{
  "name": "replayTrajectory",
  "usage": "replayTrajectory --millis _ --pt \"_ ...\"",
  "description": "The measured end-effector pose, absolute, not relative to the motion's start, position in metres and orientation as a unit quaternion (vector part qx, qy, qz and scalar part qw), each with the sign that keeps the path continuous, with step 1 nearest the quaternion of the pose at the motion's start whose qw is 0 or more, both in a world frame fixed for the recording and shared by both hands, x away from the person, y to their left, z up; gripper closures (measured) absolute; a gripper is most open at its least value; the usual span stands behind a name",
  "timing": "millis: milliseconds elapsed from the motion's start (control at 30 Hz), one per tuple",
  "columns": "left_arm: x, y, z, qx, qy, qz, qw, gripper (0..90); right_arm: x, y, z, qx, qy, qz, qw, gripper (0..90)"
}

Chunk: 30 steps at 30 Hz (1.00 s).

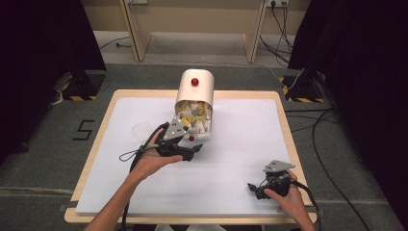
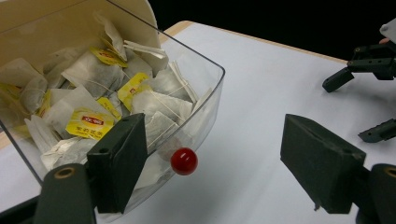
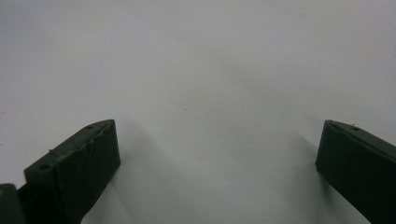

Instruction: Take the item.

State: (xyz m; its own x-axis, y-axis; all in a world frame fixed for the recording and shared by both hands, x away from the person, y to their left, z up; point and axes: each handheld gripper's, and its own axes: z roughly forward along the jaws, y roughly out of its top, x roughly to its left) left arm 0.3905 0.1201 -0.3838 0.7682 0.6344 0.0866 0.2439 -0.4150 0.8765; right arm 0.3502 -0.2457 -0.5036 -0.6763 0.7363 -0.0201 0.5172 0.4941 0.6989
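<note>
A cream tea-bag canister (image 1: 195, 89) with a red knob on its top lies at the back middle of the white mat. Its clear front bin (image 2: 208, 93) is tipped open and holds several tea bags (image 2: 91, 123) with yellow tags. A small red knob (image 2: 183, 161) sits on the bin's front wall. My left gripper (image 2: 215, 149) is open, with the knob between its jaws, nearer the left one and not touched; in the high view this gripper (image 1: 194, 150) is just in front of the bin. My right gripper (image 1: 255, 190) rests open near the front right of the mat, with bare mat between its jaws (image 3: 217, 140).
The white mat (image 1: 240, 144) covers a wooden table (image 1: 284, 125). A faint clear round disc (image 1: 142, 129) lies on the mat left of the canister. Cables trail on the floor at right, and dark curtains stand on both sides.
</note>
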Motion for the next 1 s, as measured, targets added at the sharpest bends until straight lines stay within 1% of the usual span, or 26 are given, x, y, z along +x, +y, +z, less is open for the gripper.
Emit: replayTrajectory --millis 733,1000 --pt "0.388 0.124 -0.384 0.815 0.277 0.197 0.469 22.7 0.350 -0.246 -0.504 0.370 0.849 0.342 0.160 0.2" --pt "0.398 0.137 -0.369 0.801 0.295 0.205 0.479 23.6 0.350 -0.246 -0.504 0.369 0.849 0.342 0.160 0.2"
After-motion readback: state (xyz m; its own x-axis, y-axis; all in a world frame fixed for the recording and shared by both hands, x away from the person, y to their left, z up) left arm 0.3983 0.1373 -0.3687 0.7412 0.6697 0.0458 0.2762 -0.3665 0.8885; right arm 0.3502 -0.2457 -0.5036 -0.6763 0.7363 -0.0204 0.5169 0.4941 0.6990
